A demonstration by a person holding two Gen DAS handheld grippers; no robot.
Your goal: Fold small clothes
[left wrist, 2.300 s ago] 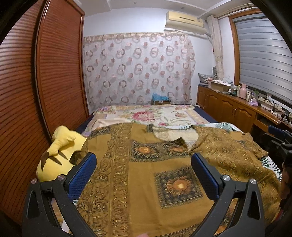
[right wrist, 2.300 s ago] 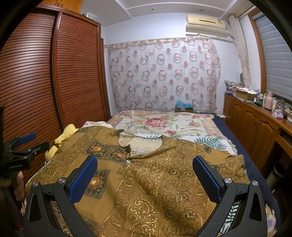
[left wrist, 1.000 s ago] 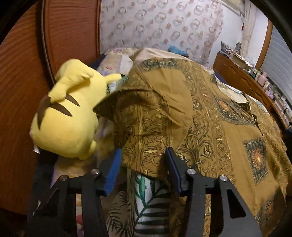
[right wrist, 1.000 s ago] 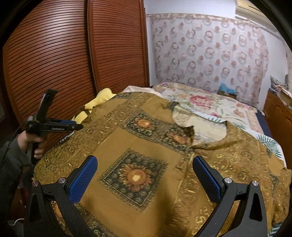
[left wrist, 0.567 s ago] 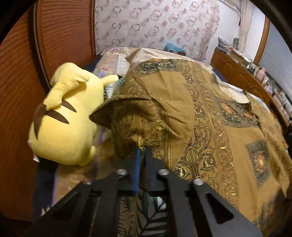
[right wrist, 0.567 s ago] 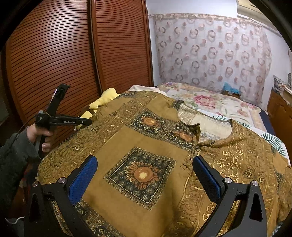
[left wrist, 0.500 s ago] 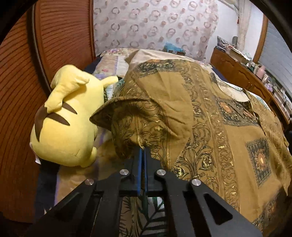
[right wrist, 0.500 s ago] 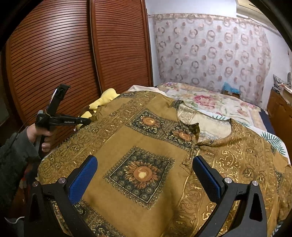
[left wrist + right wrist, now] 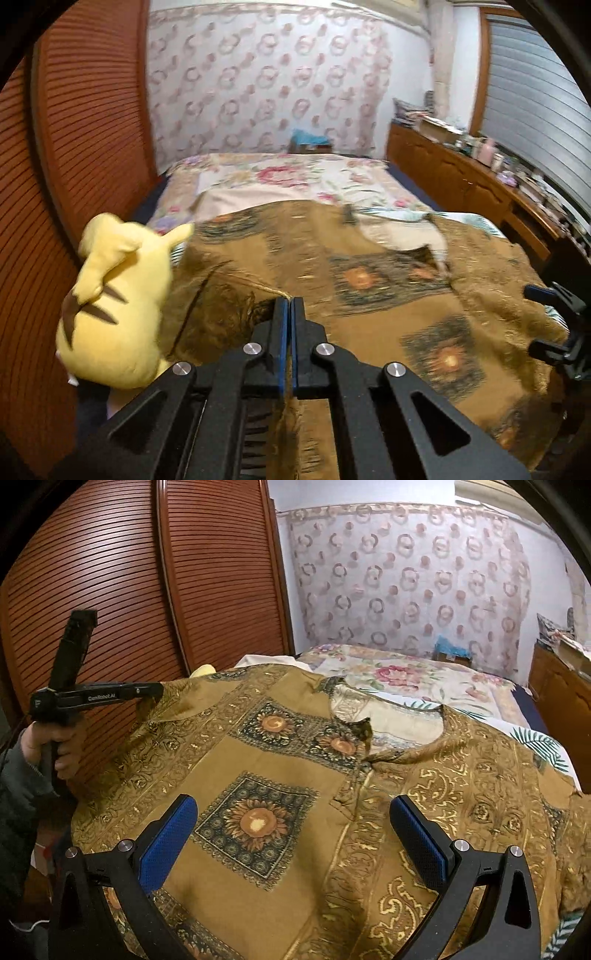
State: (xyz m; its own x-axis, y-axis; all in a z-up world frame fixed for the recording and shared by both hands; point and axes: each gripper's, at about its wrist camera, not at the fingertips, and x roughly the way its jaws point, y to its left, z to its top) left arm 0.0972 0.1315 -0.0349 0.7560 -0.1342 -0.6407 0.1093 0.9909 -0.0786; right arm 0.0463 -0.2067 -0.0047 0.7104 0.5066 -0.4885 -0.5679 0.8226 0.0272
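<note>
**A:** Where is the left claw (image 9: pixel 287 306)?

**B:** At the shirt's (image 9: pixel 280 775) left sleeve edge. Its two blue-padded fingers are pressed together, pinching a fold of the fabric. From the right wrist camera, a bare hand (image 9: pixel 55 744) in a dark sleeve grips its handle, with the claw pointing in toward the shirt.

**A:** And the right claw (image 9: pixel 293 823)?

**B:** It hangs over the shirt's front, near the sunflower square. Its fingers are spread wide apart with nothing between them.
</note>
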